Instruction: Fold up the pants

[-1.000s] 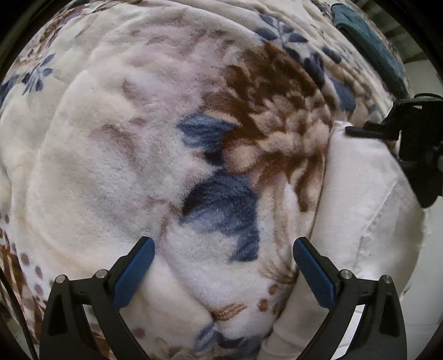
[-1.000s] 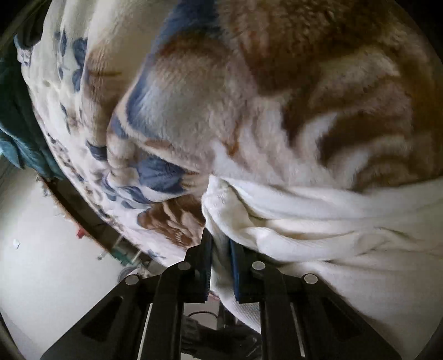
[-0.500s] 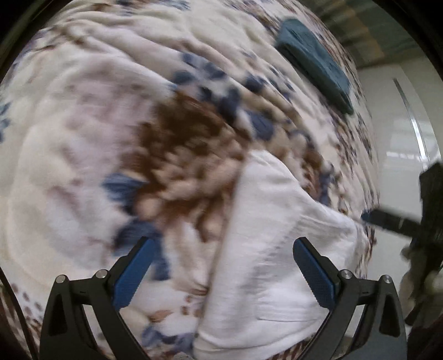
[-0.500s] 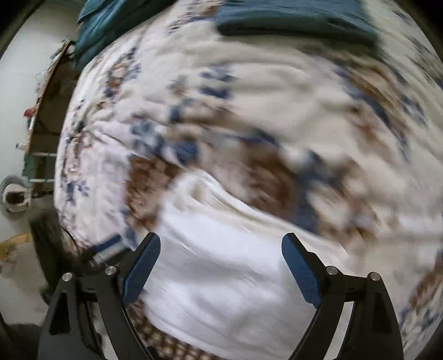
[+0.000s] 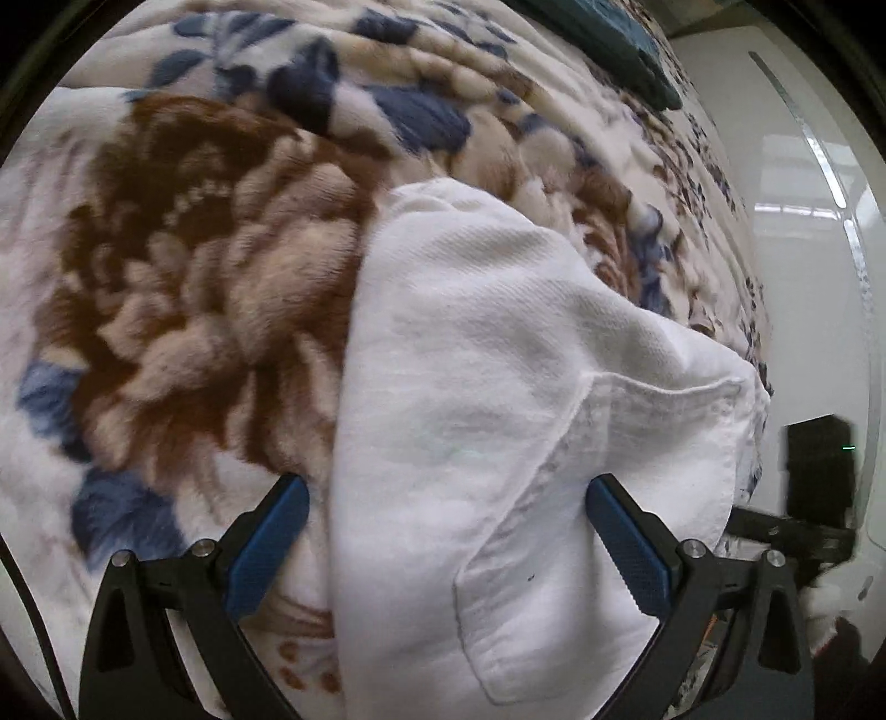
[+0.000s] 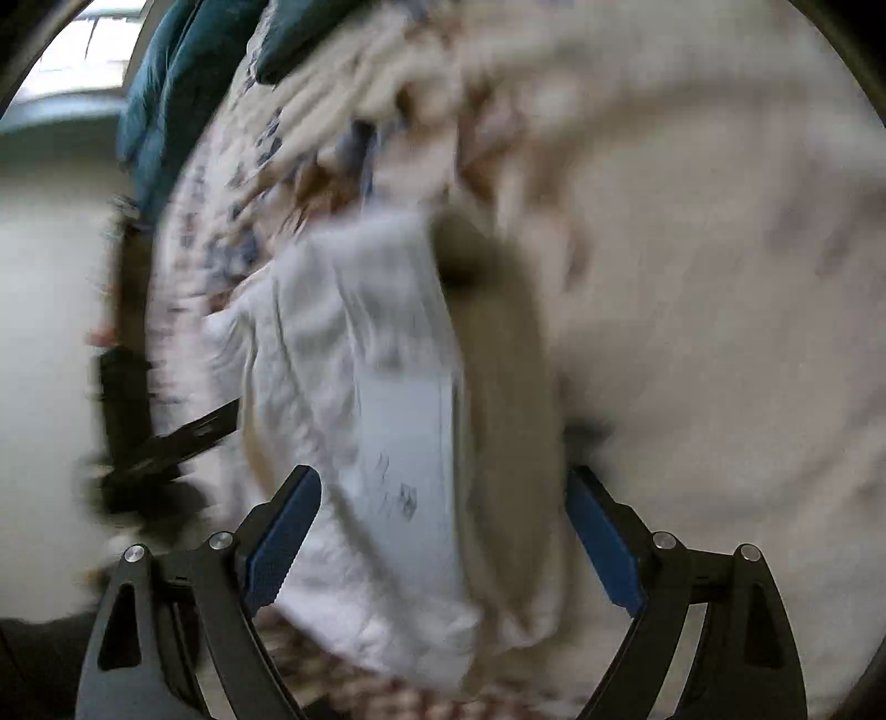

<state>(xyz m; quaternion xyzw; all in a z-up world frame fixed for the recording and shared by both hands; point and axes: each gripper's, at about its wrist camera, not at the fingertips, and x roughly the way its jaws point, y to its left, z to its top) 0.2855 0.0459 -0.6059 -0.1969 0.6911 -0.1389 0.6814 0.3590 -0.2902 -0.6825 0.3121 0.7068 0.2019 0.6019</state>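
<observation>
The white pants lie folded in a compact bundle on the floral fleece blanket, with a patch pocket facing up. My left gripper is open and empty, its blue pads either side of the bundle's near end, just above it. My right gripper is open and empty too, over the pants in a motion-blurred view. The right gripper also shows at the right edge of the left wrist view.
A dark teal folded cloth lies at the far side of the blanket; it also shows in the right wrist view. The bed edge and pale floor run along the right.
My right gripper let go of the pants edge, opened and pulled back. My left gripper swung over onto the folded bundle and came closer to it.
</observation>
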